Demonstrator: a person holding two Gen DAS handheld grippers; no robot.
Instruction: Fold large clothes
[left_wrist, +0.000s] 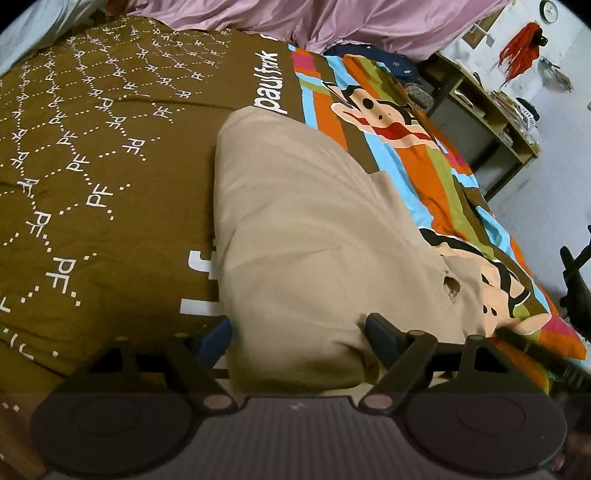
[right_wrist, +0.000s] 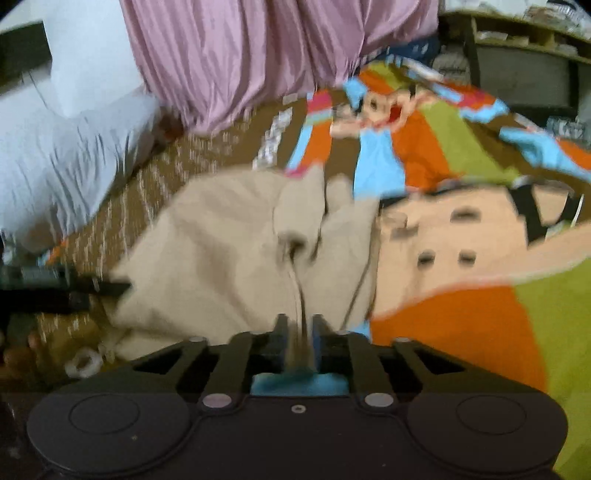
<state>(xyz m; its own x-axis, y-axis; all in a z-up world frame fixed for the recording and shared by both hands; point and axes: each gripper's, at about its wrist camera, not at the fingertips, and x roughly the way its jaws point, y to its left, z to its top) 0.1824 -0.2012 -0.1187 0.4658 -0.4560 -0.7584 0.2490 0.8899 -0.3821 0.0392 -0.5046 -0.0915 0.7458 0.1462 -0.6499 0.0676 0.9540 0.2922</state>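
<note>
The right gripper (right_wrist: 300, 326) pinches a beige garment (right_wrist: 229, 251) fold between its jaws — anchoring it. The left gripper (left_wrist: 297, 330) straddles the near edge, jaws apart — ready to grab.

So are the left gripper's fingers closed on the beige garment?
No, the left gripper stands wide open, its fingers set apart on either side of the beige garment's near edge without pinching it.
</note>
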